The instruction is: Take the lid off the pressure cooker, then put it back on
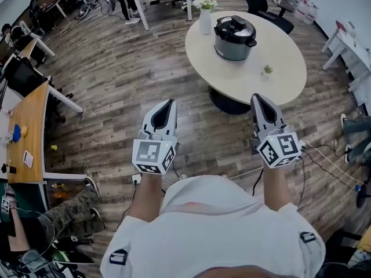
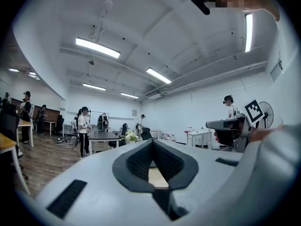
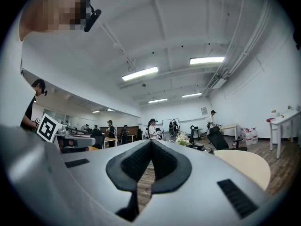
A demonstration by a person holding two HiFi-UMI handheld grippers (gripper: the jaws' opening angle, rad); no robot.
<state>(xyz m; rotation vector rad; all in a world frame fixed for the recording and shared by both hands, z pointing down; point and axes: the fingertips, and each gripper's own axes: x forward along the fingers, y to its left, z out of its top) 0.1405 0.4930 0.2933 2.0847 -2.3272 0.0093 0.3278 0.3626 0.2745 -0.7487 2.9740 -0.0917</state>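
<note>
The grey pressure cooker (image 1: 235, 44) stands on a round beige table (image 1: 278, 74) ahead of me, its black lid (image 1: 235, 28) sitting on top. I stand back from the table with both grippers held level over the wooden floor, well short of the cooker. My left gripper (image 1: 168, 104) is shut with nothing between its jaws; its tips meet in the left gripper view (image 2: 151, 142). My right gripper (image 1: 257, 98) is also shut and empty (image 3: 151, 141), close to the table's near edge (image 3: 244, 166). Neither gripper view shows the cooker.
A white vase of flowers (image 1: 205, 15) stands left of the cooker, and a small potted plant (image 1: 267, 69) near the table's front right. An orange desk (image 1: 29, 126) is at the left, a white table (image 1: 348, 45) at the right, cables (image 1: 330, 164) on the floor. People stand in the background.
</note>
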